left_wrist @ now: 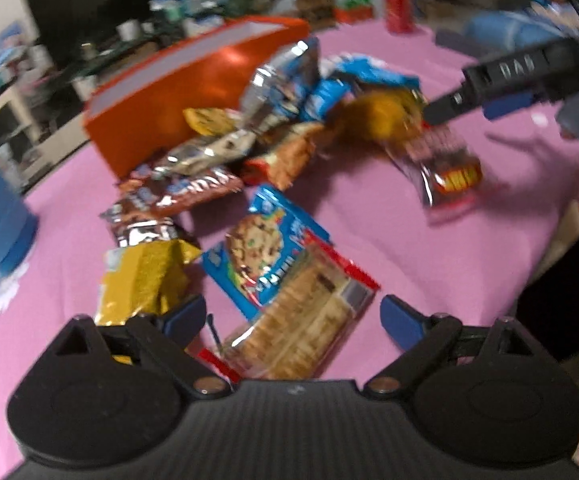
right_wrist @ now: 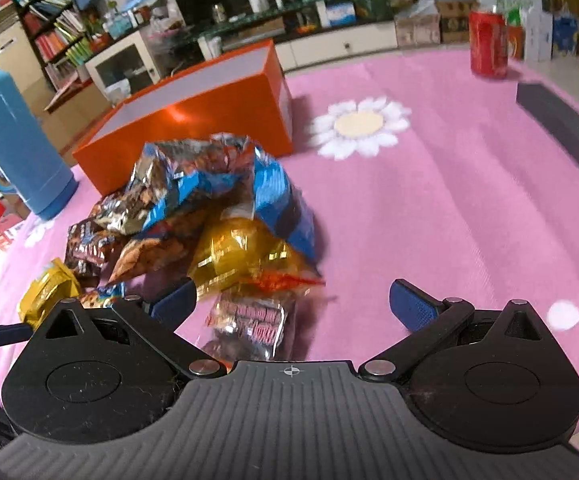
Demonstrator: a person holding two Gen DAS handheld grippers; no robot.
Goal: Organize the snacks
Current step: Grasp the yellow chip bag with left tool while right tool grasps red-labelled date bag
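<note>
A heap of snack packets lies on the pink tablecloth beside an open orange box, also in the right wrist view. My left gripper is open, its fingers either side of a clear cracker pack that overlaps a blue cookie packet; a yellow packet lies by the left finger. My right gripper is open above a clear red-printed packet, just short of a gold packet and blue packets. It shows in the left wrist view, at the gold packet.
A blue thermos stands left of the box. A red can stands at the far edge. A dark block lies at the right. A white daisy print marks the cloth. Shelves and a TV unit stand beyond the table.
</note>
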